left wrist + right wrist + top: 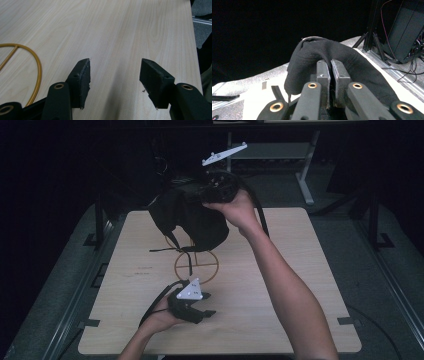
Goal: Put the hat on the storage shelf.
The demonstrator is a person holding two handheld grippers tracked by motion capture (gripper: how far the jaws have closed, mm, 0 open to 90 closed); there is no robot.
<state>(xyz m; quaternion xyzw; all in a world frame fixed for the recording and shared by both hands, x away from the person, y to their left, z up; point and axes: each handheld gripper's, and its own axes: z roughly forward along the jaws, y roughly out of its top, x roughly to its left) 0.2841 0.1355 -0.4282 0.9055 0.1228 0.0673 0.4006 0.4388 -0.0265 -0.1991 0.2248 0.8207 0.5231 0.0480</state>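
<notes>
A black cloth garment with dangling straps hangs above the far half of the wooden table. My right gripper is lifted high over the table's far edge and is shut on a fold of that black cloth; its jaws pinch the fabric tight. My left gripper rests low near the table's front, held in a hand. Its jaws stand wide apart over bare wood, and the left gripper holds nothing.
A yellow circle with cross lines is marked at the table's middle, its arc beside my left jaws. Dark carpet, metal rails and a desk frame surround the table.
</notes>
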